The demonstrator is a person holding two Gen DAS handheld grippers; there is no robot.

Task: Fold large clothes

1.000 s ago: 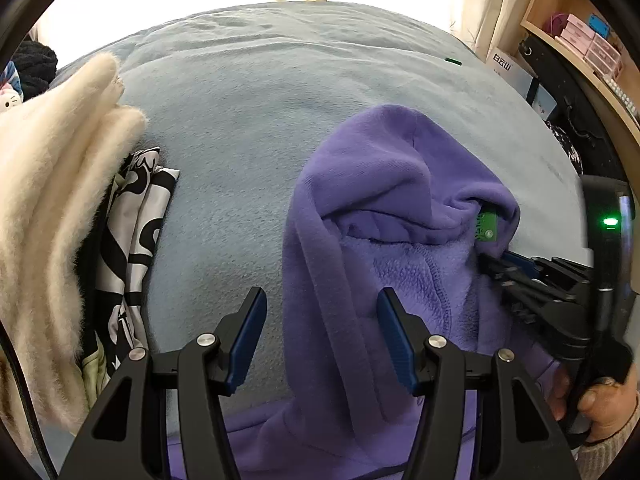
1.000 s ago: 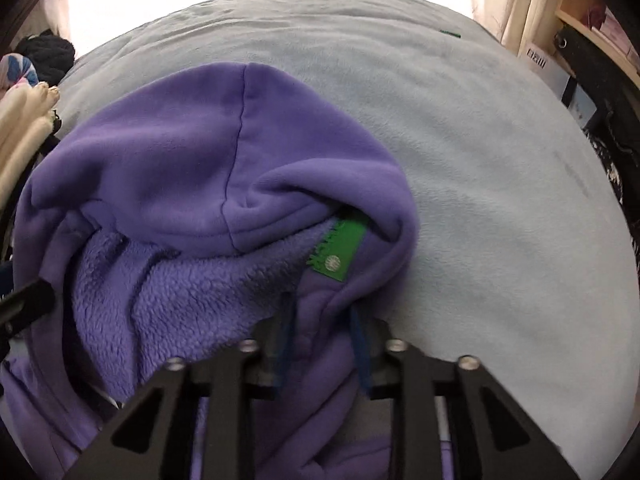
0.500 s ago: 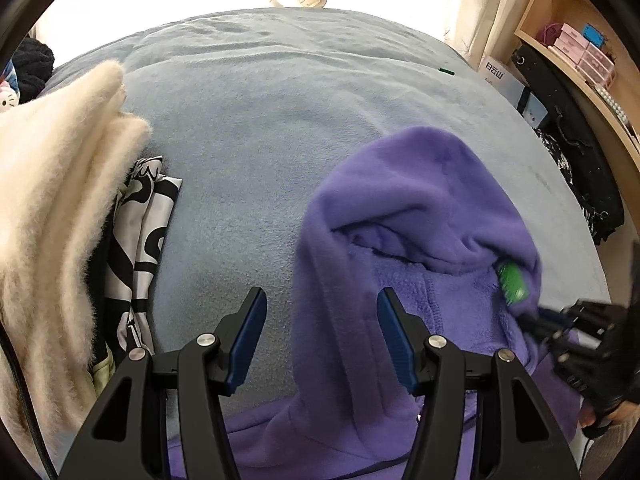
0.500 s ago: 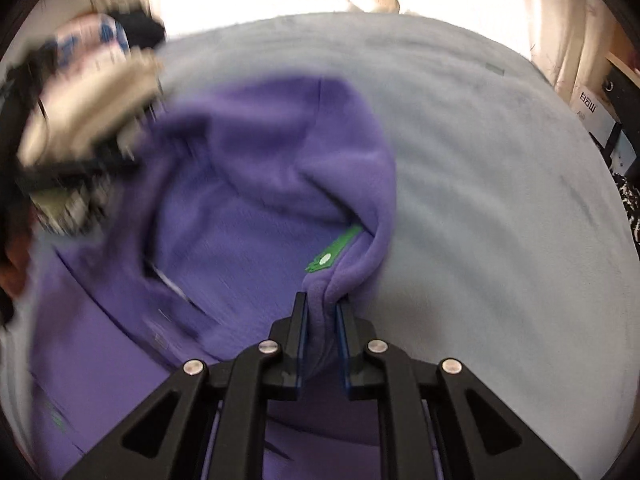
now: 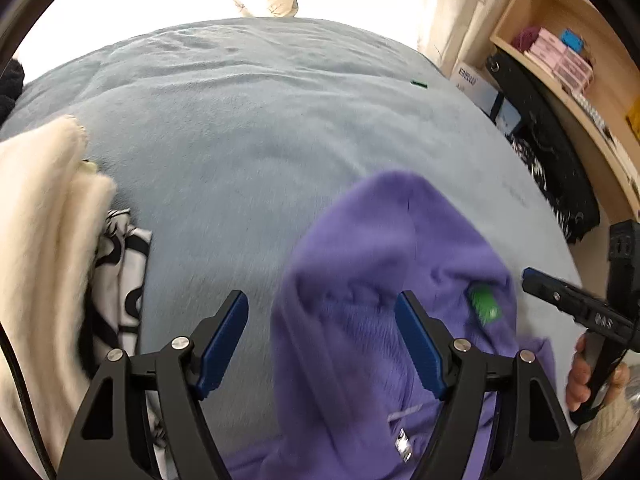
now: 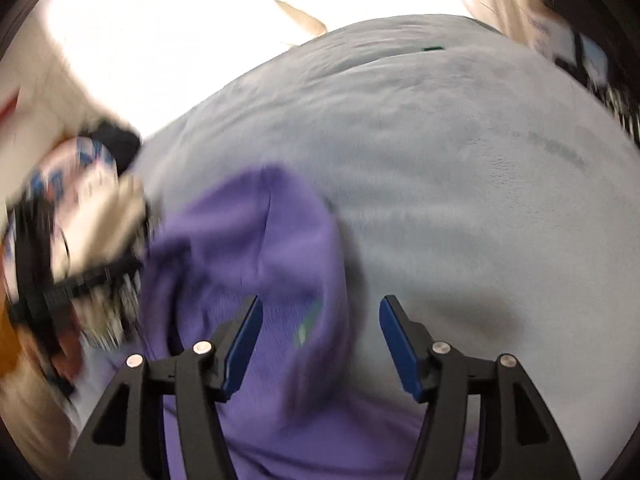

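- Left hand-held gripper [image 5: 322, 340]: matte black angular frame with triangular cut-outs, blue pads lining the insides of both fingers [image 5: 222, 344], round silver screw heads at the pivots.
- Thin black cable along the lower left edge of that view.
- Right hand-held gripper [image 6: 320, 344]: same black frame, blue pads, silver screws; small white lettering on its side in the left view.
- Cream knitted sleeve [image 5: 608, 420] at the right wrist.
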